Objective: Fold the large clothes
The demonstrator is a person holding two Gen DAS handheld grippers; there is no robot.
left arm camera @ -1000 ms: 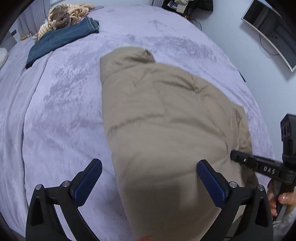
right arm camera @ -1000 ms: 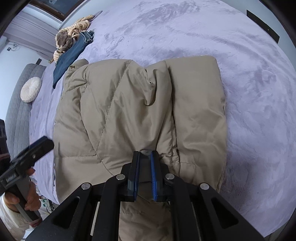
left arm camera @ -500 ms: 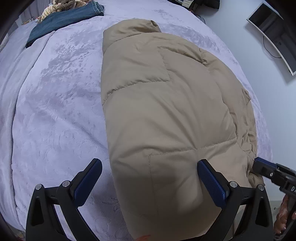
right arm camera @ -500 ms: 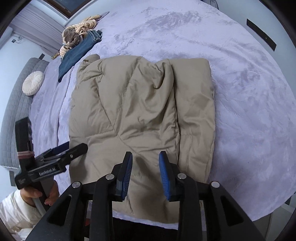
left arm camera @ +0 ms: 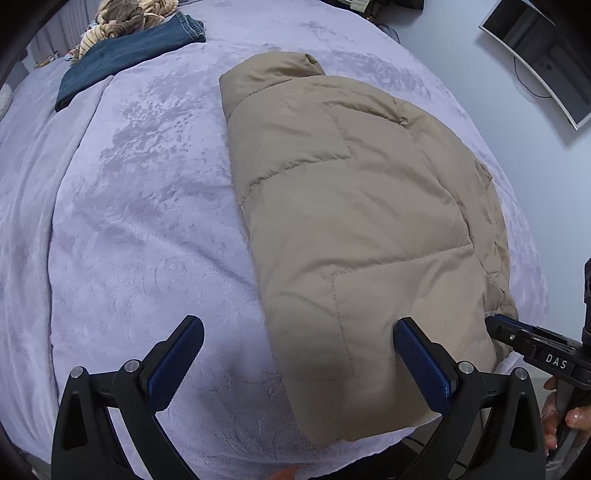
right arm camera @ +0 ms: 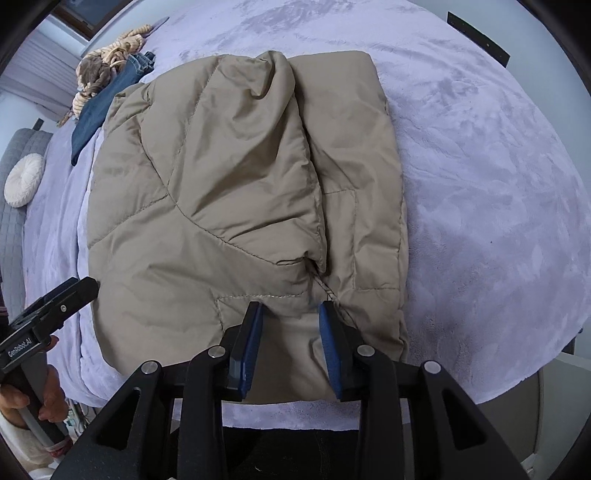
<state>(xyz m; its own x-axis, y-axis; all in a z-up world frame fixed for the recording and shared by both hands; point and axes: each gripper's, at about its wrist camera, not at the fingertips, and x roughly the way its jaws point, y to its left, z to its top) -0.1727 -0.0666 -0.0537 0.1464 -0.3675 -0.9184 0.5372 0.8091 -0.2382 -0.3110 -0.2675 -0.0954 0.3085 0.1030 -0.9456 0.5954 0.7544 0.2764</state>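
Observation:
A tan puffer jacket (left arm camera: 354, 206) lies folded lengthwise on the lilac bed cover (left arm camera: 140, 206); it also shows in the right wrist view (right arm camera: 229, 192). My left gripper (left arm camera: 295, 354) is wide open and empty above the jacket's near left edge. My right gripper (right arm camera: 290, 332) is open with a narrow gap just above the jacket's near hem, holding nothing. The right gripper also shows at the right edge of the left wrist view (left arm camera: 495, 323), and the left one shows in the right wrist view (right arm camera: 86, 286).
Folded blue jeans (left arm camera: 125, 51) and a brown and cream knitted heap (left arm camera: 125, 14) lie at the bed's far end. A round white cushion (right arm camera: 24, 179) rests on a grey sofa. A monitor (left arm camera: 543, 48) hangs on the right wall. The bed edge (right arm camera: 498, 380) is close.
My right gripper was shut on the jacket's fabric a second ago; it has let go and opened. The jacket now lies flat. My left gripper has stayed open and shifted slightly.

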